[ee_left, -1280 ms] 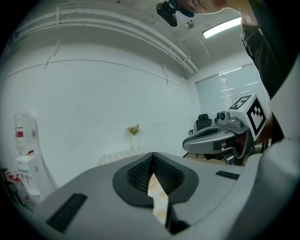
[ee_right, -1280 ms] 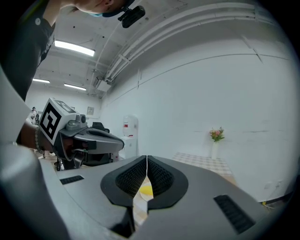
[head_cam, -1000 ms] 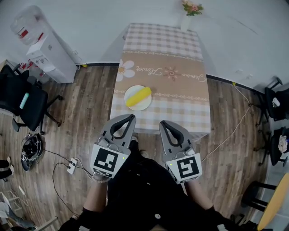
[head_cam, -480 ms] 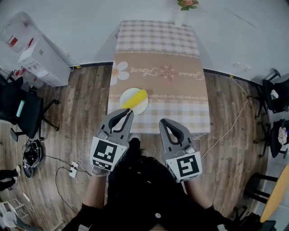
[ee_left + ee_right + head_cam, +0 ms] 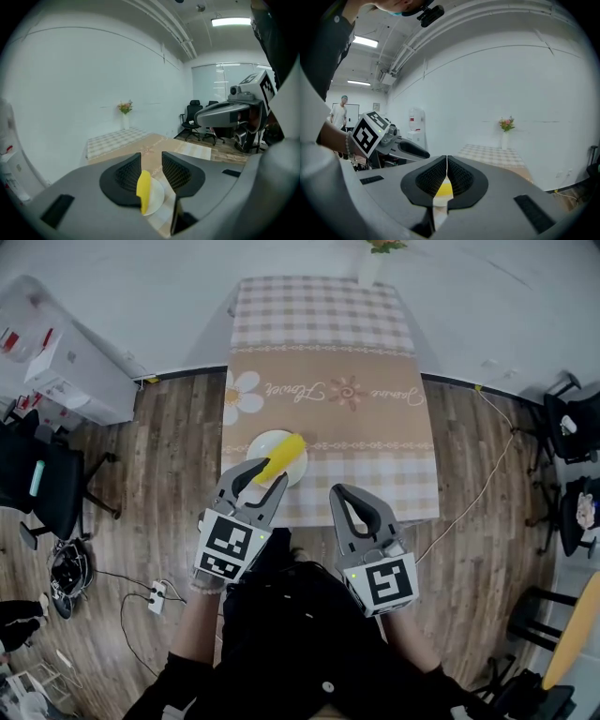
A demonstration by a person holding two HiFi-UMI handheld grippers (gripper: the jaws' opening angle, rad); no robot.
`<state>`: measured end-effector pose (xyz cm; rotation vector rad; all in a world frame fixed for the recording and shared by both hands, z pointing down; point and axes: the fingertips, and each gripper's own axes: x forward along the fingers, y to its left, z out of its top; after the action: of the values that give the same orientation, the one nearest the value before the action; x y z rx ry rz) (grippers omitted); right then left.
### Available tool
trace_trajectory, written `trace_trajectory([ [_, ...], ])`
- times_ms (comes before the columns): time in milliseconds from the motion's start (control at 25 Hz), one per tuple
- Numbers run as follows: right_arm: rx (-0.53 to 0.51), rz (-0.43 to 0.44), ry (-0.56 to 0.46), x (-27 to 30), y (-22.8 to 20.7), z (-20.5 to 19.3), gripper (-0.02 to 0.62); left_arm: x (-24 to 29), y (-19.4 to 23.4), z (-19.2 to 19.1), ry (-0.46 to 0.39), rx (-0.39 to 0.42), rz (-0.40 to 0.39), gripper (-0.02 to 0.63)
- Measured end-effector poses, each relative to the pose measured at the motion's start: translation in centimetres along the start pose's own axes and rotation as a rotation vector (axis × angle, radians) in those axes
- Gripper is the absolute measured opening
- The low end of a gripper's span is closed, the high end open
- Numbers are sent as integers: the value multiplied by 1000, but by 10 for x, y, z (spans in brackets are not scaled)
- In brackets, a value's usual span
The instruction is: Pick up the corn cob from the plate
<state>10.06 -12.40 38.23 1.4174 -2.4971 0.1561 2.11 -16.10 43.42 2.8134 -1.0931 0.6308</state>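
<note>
The yellow corn cob [image 5: 282,457] lies on a white plate [image 5: 260,443] near the front left edge of the checked table [image 5: 375,427]. My left gripper [image 5: 266,474] hovers just short of the plate, and its jaws are opening with nothing pressed between them. In the left gripper view the corn cob [image 5: 143,189] and plate [image 5: 158,198] show ahead through the gap of the left gripper [image 5: 151,165]. My right gripper [image 5: 340,492] is shut and empty, before the table's front edge. The right gripper [image 5: 446,174] view shows a sliver of corn cob [image 5: 444,189] below its closed tips.
A vase of flowers [image 5: 374,257] stands at the table's far end. Office chairs [image 5: 37,486] stand at the left and others [image 5: 574,432] at the right. A white cabinet [image 5: 58,367] is at the back left. A power strip [image 5: 157,594] and cables lie on the wooden floor.
Both grippers have moved forward toward the table. The left gripper's jaws have parted from shut, and its tips now reach the near rim of the plate.
</note>
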Motion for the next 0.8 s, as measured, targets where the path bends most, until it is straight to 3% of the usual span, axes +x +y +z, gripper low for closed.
trace_trajectory([
  [400,6,-25,48,30,-8,-4,43,47,17,-65,198,8,-71,195],
  [800,9,-70,75,42,-20,-5,43,87,20,-102,301,31,-150,236],
])
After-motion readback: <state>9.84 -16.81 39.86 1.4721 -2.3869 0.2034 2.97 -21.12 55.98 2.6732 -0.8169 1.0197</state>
